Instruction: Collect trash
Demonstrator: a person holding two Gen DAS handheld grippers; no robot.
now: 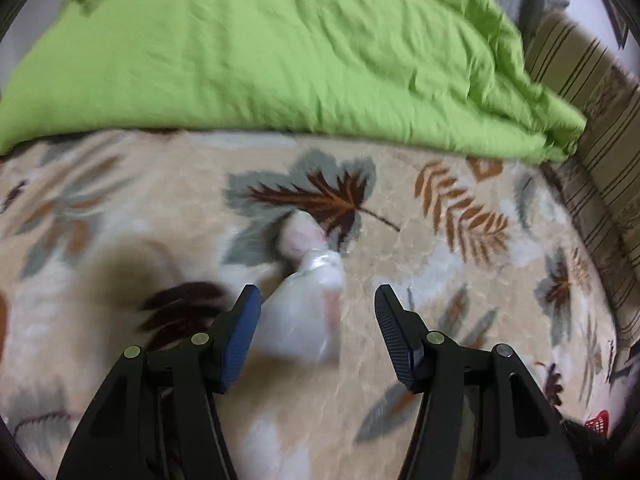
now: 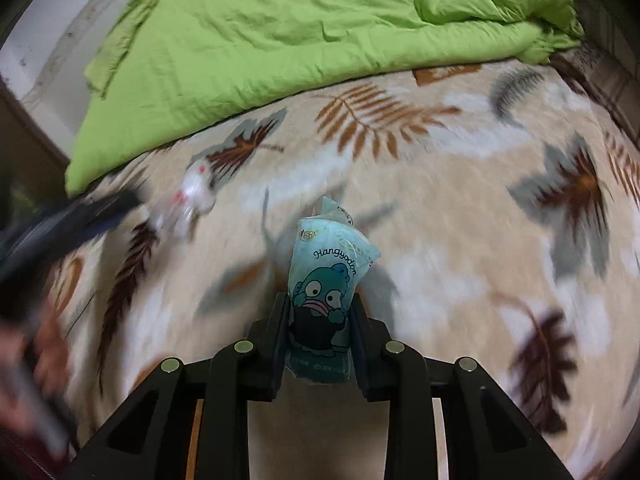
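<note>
Trash pickup on a leaf-patterned beige blanket [image 1: 420,264]: my right gripper [image 2: 320,312] clamps a teal cartoon-printed snack wrapper [image 2: 326,276], while my left gripper [image 1: 318,304] hangs open over a crumpled clear plastic bag [image 1: 308,304], long axis running away between its fingers.

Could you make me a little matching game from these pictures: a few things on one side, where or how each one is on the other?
Things:
1. teal cartoon snack wrapper
2. clear crumpled plastic bag
3. bright green quilt
4. left tongs

States:
A. open, around the bag
B. bunched at the far side of the bed
C. clamped in the right tongs
D. lying on the leaf-patterned blanket

Pairs: 1-C, 2-D, 3-B, 4-A
</note>
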